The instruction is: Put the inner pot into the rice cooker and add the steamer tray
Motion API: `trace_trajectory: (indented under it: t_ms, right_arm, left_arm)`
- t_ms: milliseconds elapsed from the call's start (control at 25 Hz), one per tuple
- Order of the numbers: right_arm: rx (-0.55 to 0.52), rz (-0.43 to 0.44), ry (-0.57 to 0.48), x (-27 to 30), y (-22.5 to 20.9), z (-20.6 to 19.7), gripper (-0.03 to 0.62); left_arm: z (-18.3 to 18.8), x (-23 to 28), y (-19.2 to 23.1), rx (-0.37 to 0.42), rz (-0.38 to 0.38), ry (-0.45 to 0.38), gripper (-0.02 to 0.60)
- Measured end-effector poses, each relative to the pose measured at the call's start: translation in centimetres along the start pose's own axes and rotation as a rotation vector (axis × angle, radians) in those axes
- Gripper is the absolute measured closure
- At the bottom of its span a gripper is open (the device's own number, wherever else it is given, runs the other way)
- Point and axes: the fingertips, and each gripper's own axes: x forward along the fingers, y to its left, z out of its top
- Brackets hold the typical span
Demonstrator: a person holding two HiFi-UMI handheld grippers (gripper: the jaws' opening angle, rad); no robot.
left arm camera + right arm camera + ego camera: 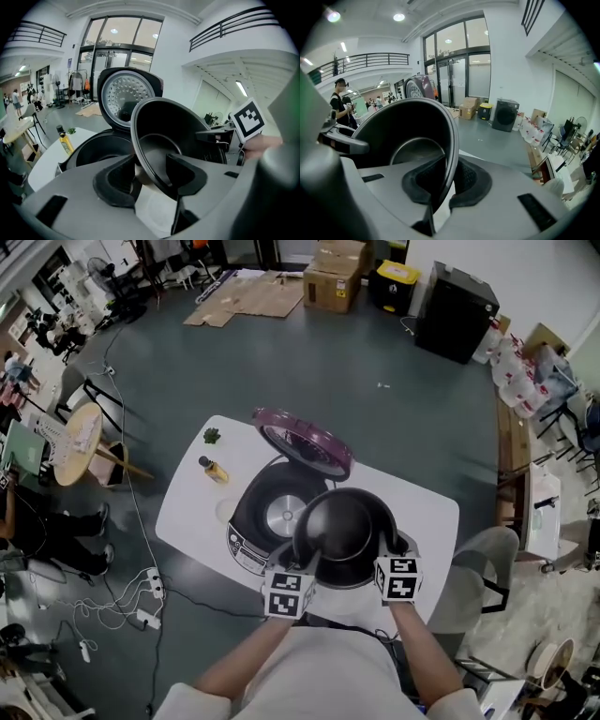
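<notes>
The black inner pot [345, 531] hangs in the air over the white table [422, 507], just right of the open rice cooker [272, 512]. The cooker's purple lid [305, 442] stands up behind it. My left gripper [305, 563] is shut on the pot's near left rim, and my right gripper [389, 554] is shut on its near right rim. In the left gripper view the inner pot [168, 140] tilts between the left gripper [150, 176] jaws, with the empty rice cooker [101, 150] beyond. In the right gripper view the inner pot [408, 136] rim runs through the right gripper [445, 180] jaws.
A small yellow bottle [214, 470] and a green sprig [212, 435] sit at the table's far left. A grey chair [483, 563] stands to the right of the table. Cables [131, 601] lie on the floor at the left. A person [340, 101] stands in the background.
</notes>
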Motion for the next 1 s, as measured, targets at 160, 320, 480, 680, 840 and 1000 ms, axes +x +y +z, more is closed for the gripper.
trace_trajectory:
  t_ms: [160, 320, 480, 680, 840, 1000]
  right_arm:
    - [-0.024, 0.014, -0.003, 0.3, 2.4, 0.7, 0.546]
    - [-0.054, 0.034, -0.011, 0.9, 4.7, 1.9, 0.540]
    - [-0.092, 0.057, 0.002, 2.0, 7.1, 2.3, 0.526]
    - [-0.120, 0.083, 0.027, 3.6, 10.0, 2.3, 0.509]
    - [-0.127, 0.097, 0.045, 5.3, 11.9, 2.5, 0.500]
    - [-0.132, 0.100, 0.052, 6.8, 13.4, 3.4, 0.495]
  left_arm:
    - [0.0, -1.5, 1.9, -0.012, 0.015, -0.012, 0.360]
    - [0.4, -2.6, 4.1, -0.013, 0.039, -0.027, 0.362]
    - [0.5, -3.2, 6.5, -0.006, 0.054, -0.024, 0.365]
    - [0.5, -3.6, 9.7, 0.004, 0.076, -0.019, 0.373]
    - [0.5, -3.3, 12.4, 0.016, 0.087, -0.005, 0.377]
    - [1.1, -2.8, 14.6, 0.023, 0.088, 0.006, 0.376]
